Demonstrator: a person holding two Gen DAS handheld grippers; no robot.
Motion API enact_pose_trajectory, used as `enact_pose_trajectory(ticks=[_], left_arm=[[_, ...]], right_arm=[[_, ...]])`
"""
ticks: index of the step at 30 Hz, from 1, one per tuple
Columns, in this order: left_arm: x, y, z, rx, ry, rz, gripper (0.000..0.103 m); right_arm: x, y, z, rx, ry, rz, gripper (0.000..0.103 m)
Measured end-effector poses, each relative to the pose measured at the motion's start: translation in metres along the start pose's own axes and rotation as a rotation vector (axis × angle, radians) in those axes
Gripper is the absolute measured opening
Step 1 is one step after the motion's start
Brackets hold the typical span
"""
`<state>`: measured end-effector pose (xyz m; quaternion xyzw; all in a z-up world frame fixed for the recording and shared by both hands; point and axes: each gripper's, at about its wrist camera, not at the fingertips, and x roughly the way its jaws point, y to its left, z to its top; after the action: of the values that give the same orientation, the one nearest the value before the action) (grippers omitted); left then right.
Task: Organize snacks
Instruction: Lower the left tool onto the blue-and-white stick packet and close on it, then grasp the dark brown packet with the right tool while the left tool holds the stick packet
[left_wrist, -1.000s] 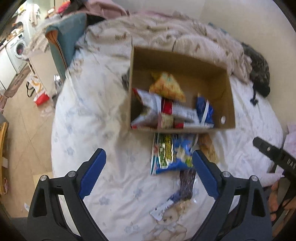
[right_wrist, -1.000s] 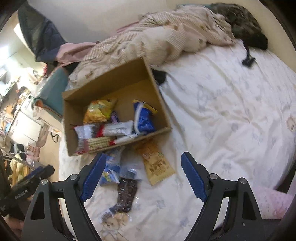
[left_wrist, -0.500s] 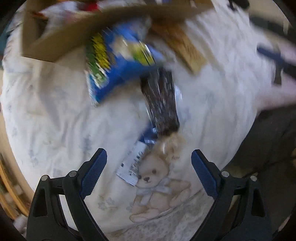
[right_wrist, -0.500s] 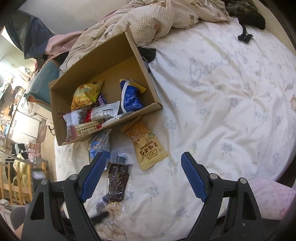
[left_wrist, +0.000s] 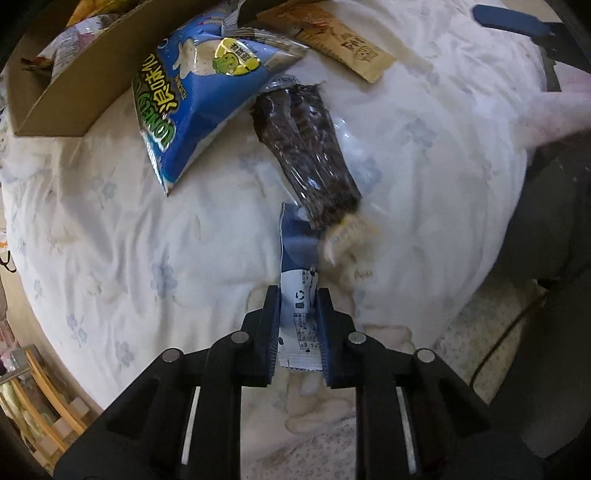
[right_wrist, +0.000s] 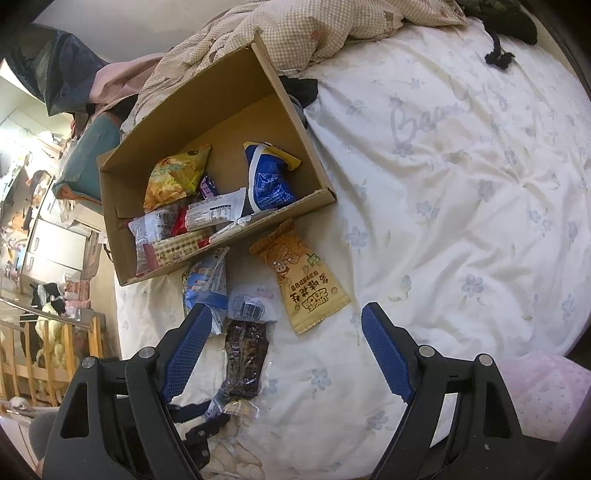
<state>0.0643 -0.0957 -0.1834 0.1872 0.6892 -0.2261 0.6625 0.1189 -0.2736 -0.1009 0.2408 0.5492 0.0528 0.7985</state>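
My left gripper (left_wrist: 298, 295) points down at the bed; its jaws are closing, and both pads press on a white-and-blue snack wrapper (left_wrist: 297, 258). Just beyond lie a dark brown packet (left_wrist: 310, 147), a blue puffed bag (left_wrist: 192, 96) and a tan packet (left_wrist: 332, 37), beside the cardboard box (left_wrist: 74, 85). My right gripper (right_wrist: 286, 310) hovers open above the orange-tan packet (right_wrist: 303, 280) and the dark packet (right_wrist: 245, 358), holding nothing. The box (right_wrist: 295, 110) contains several snacks. At the bottom of the right wrist view is the left gripper (right_wrist: 207, 417).
A crumpled checked quilt (right_wrist: 314, 33) and a dark garment (right_wrist: 498, 22) lie behind the box. The floral bedsheet (right_wrist: 461, 203) spreads to the right. A pink cushion (right_wrist: 546, 391) sits at the bed's edge. Wooden rails (right_wrist: 37, 350) stand beside the bed on the left.
My left gripper dropped from above the box to the sheet, rolled, and shut on the white-and-blue wrapper. The right gripper sank slightly toward the loose packets and stayed open.
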Motion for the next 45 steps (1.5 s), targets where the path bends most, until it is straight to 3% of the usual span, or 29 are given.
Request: enact_pose_trajectory(ticks=[7,16,21,30,36,40,42,44,45], left_arm=[[-0.024,0.013,-0.015,-0.063,-0.040,0.019,0.016],[-0.048,0.080,-0.019,-0.411,-0.158,0.101,0.016],[-0.064,0.099,-0.029,-0.548,-0.265,0.119,0.016],[-0.094,0.127,-0.020,-0.660,-0.363,0.132,0.016],[-0.089,0.140,-0.026,-0.726,-0.355,0.098,0.016],[-0.088,0.141,-0.026,-0.737,-0.352,0.079,0.016],[-0.089,0.139,-0.024,-0.732,-0.355,0.080,0.016],[-0.090,0.138,-0.023,-0.730,-0.359,0.081,0.016],[-0.090,0.138,-0.023,-0.729,-0.360,0.082,0.016]], right_arm=[[0.002,0.004,-0.002,0.001,0.010,0.014,0.086],[0.014,0.017,-0.007,-0.027,0.057,0.031,0.086],[0.040,0.028,-0.020,-0.036,0.156,0.042,0.086],[0.107,0.076,-0.050,-0.188,0.270,-0.094,0.086],[0.142,0.091,-0.064,-0.257,0.260,-0.274,0.086],[0.150,0.108,-0.077,-0.354,0.226,-0.354,0.094],[0.150,0.109,-0.078,-0.359,0.221,-0.352,0.093],[0.146,0.109,-0.077,-0.369,0.225,-0.344,0.084],[0.144,0.107,-0.078,-0.369,0.224,-0.340,0.074]])
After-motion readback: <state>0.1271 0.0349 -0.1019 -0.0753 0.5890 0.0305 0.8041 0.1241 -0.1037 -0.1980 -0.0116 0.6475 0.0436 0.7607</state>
